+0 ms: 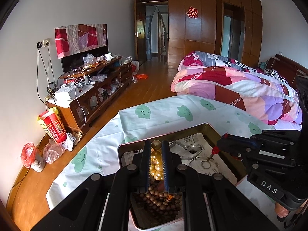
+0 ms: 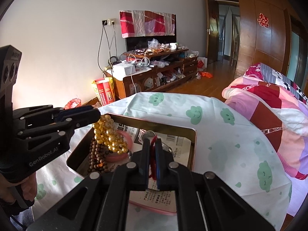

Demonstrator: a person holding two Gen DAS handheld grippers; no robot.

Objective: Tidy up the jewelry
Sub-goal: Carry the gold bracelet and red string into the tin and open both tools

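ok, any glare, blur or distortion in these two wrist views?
Left wrist: heavy fisheye bend and dark corners, a warm glow at the left edge, amber beads sharp between the left gripper fingers. Right wrist: same bend, wall washed out bright at left, red cord sharp.

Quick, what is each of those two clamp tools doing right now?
Left tool: closed on the yellow bead bracelet, over the tin tray.
Right tool: closed on a red cord with a metal ring.

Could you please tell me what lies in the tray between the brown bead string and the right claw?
A pink bangle lies there, between the brown beads and the right claw, partly under the hanging yellow beads; the right wrist view shows it.
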